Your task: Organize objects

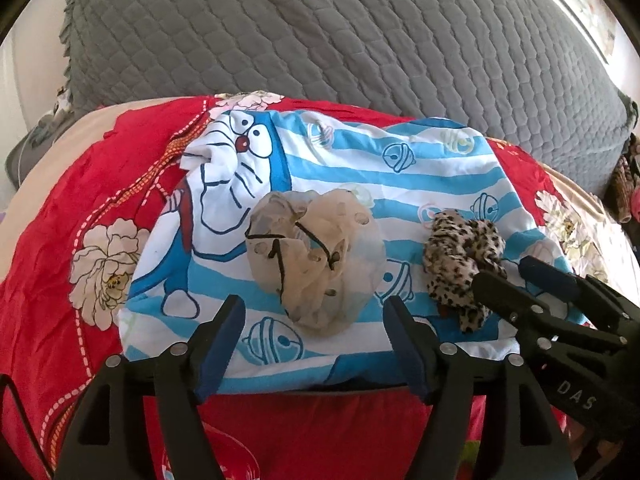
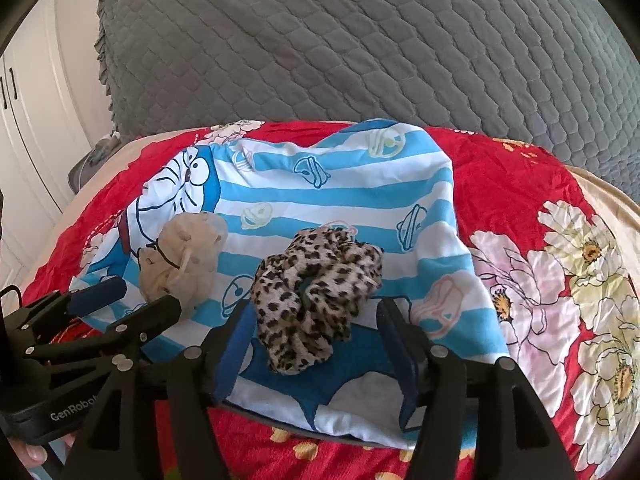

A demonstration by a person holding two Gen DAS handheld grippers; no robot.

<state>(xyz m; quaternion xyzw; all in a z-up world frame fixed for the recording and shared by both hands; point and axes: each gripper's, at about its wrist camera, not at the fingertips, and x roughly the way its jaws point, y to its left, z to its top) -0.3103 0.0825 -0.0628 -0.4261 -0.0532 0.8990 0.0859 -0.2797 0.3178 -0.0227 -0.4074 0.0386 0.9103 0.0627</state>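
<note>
On the blue-striped cloth (image 2: 344,200), the leopard scrunchie (image 2: 316,304) lies at twelve o'clock from the spread, empty right gripper (image 2: 320,360); the beige scrunchie (image 1: 312,264) likewise faces the spread left gripper (image 1: 316,344).

A grey quilted bedspread (image 1: 360,40) with a ruffled edge fills the far part of the scene. Nearer lies a red sheet (image 2: 520,184) printed with large pale flowers. White cupboard doors (image 2: 28,128) with dark handles stand at the far left, in daylight.
</note>
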